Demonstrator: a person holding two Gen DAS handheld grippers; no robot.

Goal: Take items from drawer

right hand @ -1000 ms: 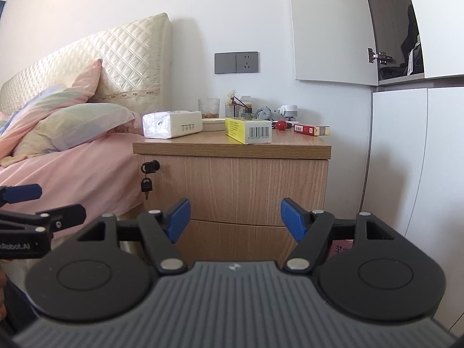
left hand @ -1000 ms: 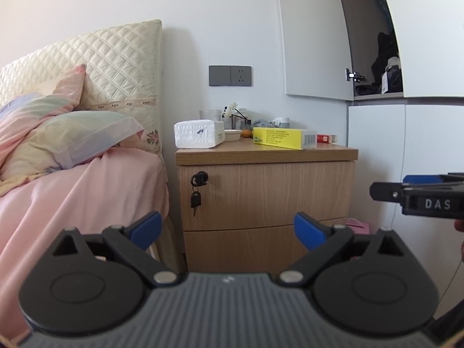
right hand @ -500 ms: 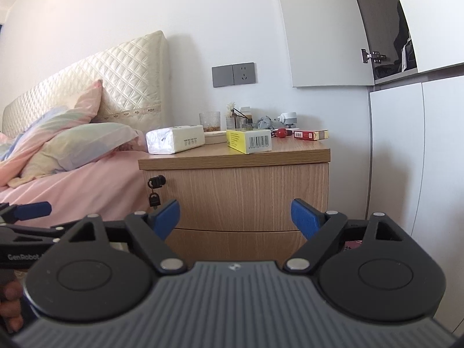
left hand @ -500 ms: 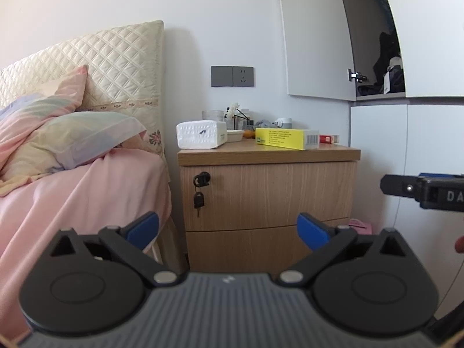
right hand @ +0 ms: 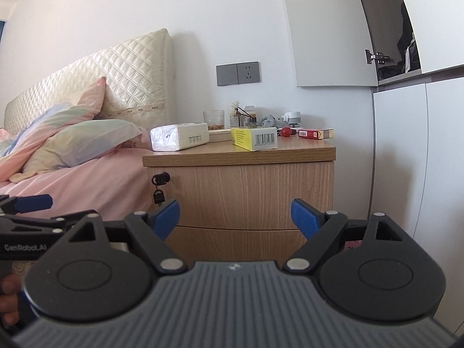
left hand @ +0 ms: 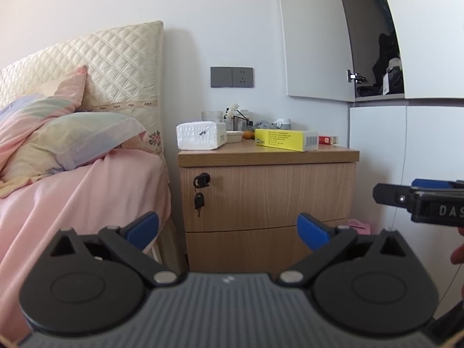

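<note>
A wooden nightstand (left hand: 266, 197) (right hand: 240, 191) stands beside the bed with two drawers, both closed. The upper drawer (left hand: 275, 194) (right hand: 249, 194) has a lock with a black key (left hand: 199, 201) (right hand: 159, 195) hanging at its left. The lower drawer (left hand: 261, 246) (right hand: 237, 239) sits below it. My left gripper (left hand: 227, 229) is open and empty, some way in front of the drawers. My right gripper (right hand: 235, 217) is also open and empty, level with the seam between the drawers. Each gripper shows at the edge of the other's view.
On the nightstand top lie a white tissue pack (left hand: 200, 135), a yellow box (left hand: 285, 140), a red pack (right hand: 314, 134), a glass and small items. A bed with pink sheet (left hand: 72, 200) and pillows stands left. White wardrobe doors (right hand: 414, 150) stand right, one upper door ajar.
Both grippers have tilted and drifted slightly, so the nightstand sits a little lower and closer in view. The right gripper's fingers have opened a bit wider. Nothing was touched.
</note>
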